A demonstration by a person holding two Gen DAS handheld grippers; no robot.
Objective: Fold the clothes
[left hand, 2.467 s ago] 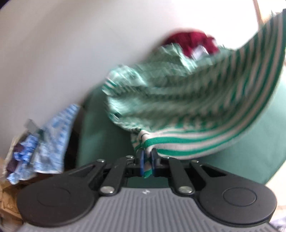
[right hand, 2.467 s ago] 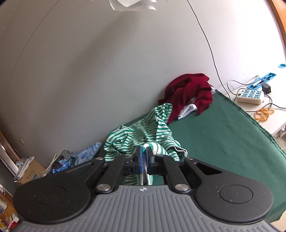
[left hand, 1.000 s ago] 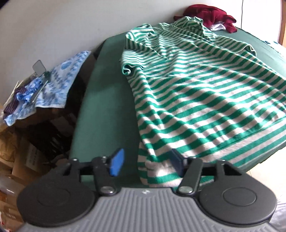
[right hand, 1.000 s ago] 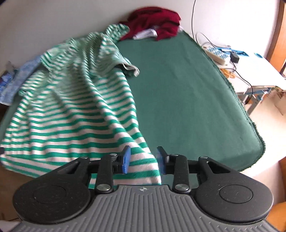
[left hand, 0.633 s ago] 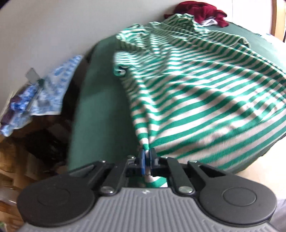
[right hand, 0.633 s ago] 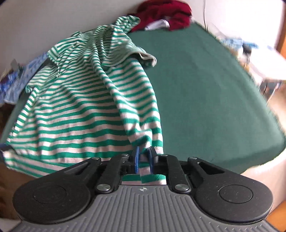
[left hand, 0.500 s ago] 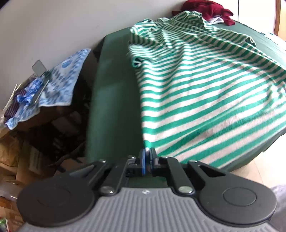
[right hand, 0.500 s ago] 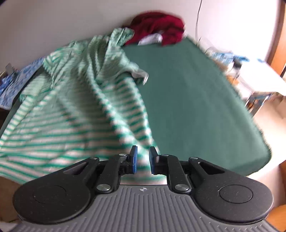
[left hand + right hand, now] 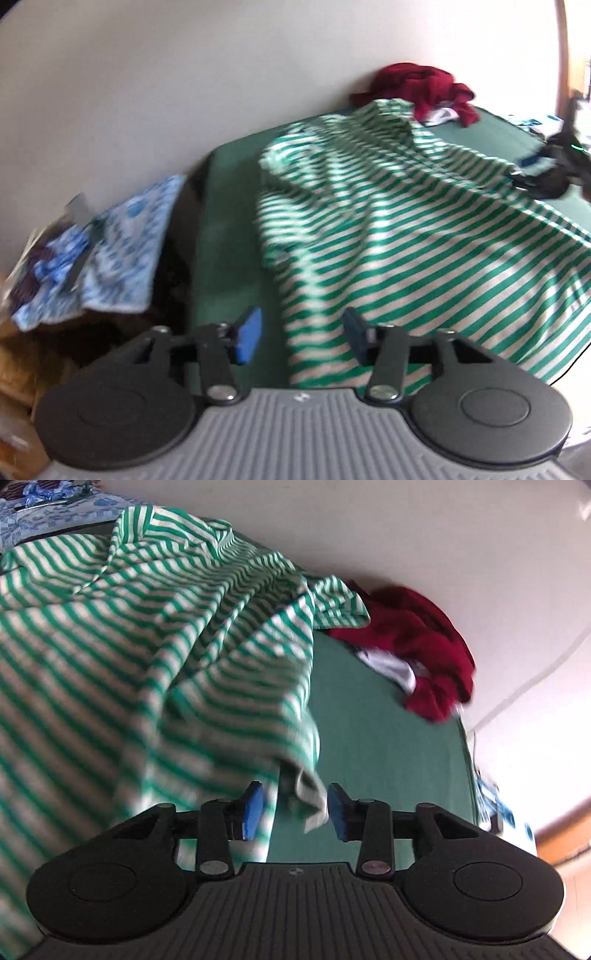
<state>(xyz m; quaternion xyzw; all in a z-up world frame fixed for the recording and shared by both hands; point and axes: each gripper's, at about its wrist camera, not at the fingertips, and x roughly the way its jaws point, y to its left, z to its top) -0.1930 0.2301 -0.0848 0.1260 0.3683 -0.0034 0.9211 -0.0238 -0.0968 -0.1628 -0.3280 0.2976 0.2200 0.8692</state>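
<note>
Crowding far corner: red garment (image 9: pixel 421 86) | touching striped shirt (image 9: pixel 406 229) collar

Both hem corners of the striped shirt (image 9: pixel 424 236) freshly released, each hand-held gripper (image 9: pixel 301 338) (image 9: pixel 295 810) now agape.

bare green cloth (image 9: pixel 384 760) right of striped shirt (image 9: pixel 155 657)

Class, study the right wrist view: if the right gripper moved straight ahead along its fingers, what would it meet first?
Most likely the loose edge of the green-and-white striped shirt, which hangs between the open blue pads of the right gripper. Beyond it lies the green table cover; blur makes depth uncertain.
</note>
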